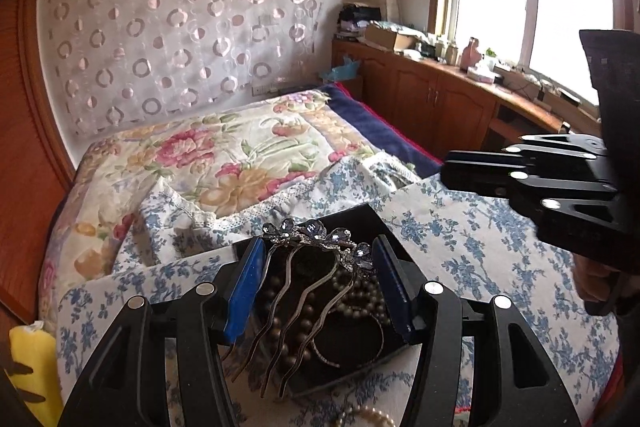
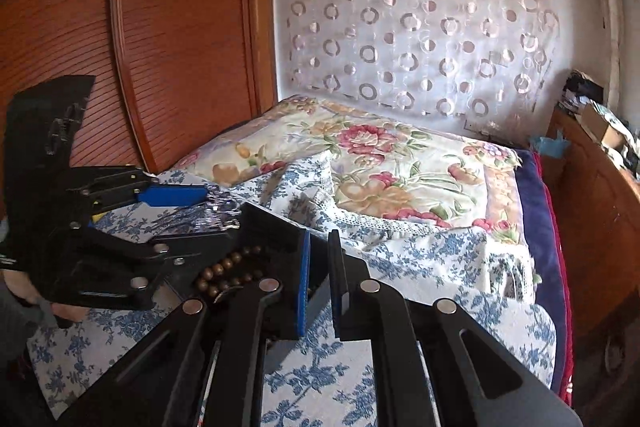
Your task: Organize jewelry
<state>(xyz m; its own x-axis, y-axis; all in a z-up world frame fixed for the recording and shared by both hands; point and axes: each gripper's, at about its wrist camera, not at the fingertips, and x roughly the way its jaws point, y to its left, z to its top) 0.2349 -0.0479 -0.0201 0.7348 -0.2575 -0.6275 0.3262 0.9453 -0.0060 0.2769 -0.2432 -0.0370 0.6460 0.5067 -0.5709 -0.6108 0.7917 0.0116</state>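
Bedroom, with a flowered quilt (image 1: 240, 155) on the bed, a ringed sheer curtain behind and a bright window off to the side. Nearer in, a blue-sprigged cloth (image 1: 480, 247) spread over a flat top.

Left gripper (image 1: 318, 247) clamped on a jewelled hair comb (image 1: 308, 233), one blue pad at each end of the crown. Crown lying crosswise, from pad to pad; wavy teeth trailing back toward the wrist and sloping downward. Directly beneath the fingers, and reaching a little beyond the tips, an open black box (image 1: 352, 217). Already inside, under the teeth: pearls (image 1: 360, 291), brown beads (image 2: 228, 267) and a thin bangle (image 1: 348, 339). Behind the claw, outside the box, one more pearl strand (image 1: 372, 417) loose on the cloth.

Right gripper (image 1: 450, 169) ahead and to the right of the left one, raised clear of the box, all but closed, nothing in the narrow slit.

Judging from this: comb ready for stowing, left hand plainly the nearer, indeed the carrier. Hinges on the box lying straight below, so down rather than across. Worth minding the length of the teeth against the box's span, and the tips snagging in the beads. Better laid flat, teeth first, before letting go.
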